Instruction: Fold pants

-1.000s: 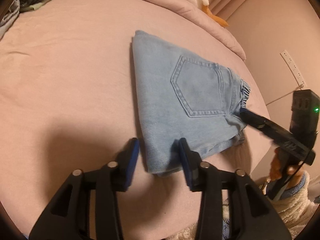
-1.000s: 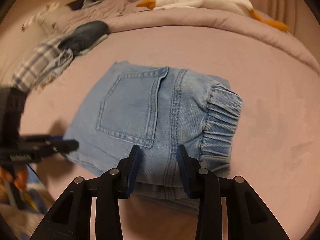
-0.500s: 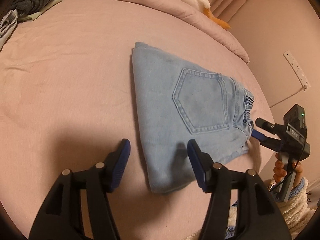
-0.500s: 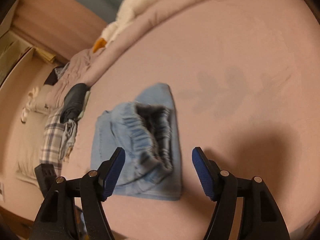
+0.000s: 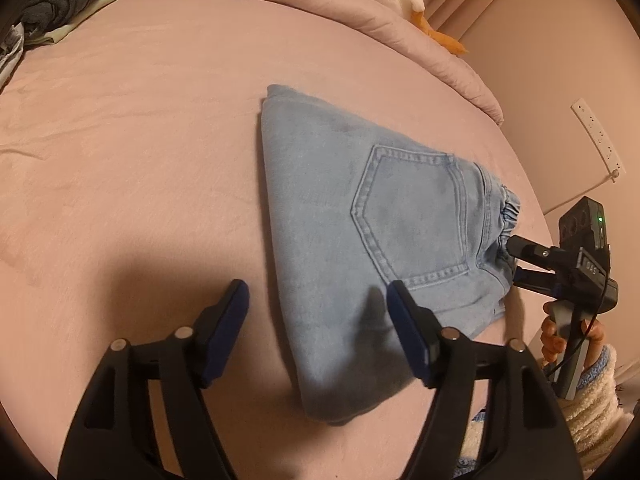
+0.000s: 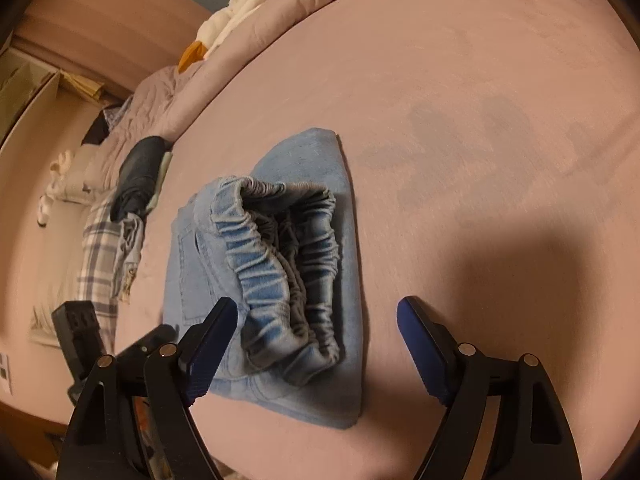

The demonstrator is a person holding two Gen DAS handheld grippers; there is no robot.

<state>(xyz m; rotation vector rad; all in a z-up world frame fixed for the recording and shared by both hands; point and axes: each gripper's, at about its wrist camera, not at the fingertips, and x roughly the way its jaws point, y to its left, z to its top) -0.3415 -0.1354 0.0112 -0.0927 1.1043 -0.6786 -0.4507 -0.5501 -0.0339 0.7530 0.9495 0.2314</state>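
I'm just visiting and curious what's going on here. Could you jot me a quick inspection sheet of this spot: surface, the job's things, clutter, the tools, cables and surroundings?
Surface: pink bedsheet, lightly creased.
Job's things: light blue jeans folded into a compact stack, back pocket up, elastic waistband bunched at one end.
Clutter: dark folded garment and plaid cloth near the bed's edge; white plush toy with orange parts on the rolled pink duvet.
Tools: left tool open, over the jeans' near corner; right tool open, at the waistband end.
Cables: thin black lead on the right tool; white cord from the wall power strip.
Surroundings: pink wall, curtains.
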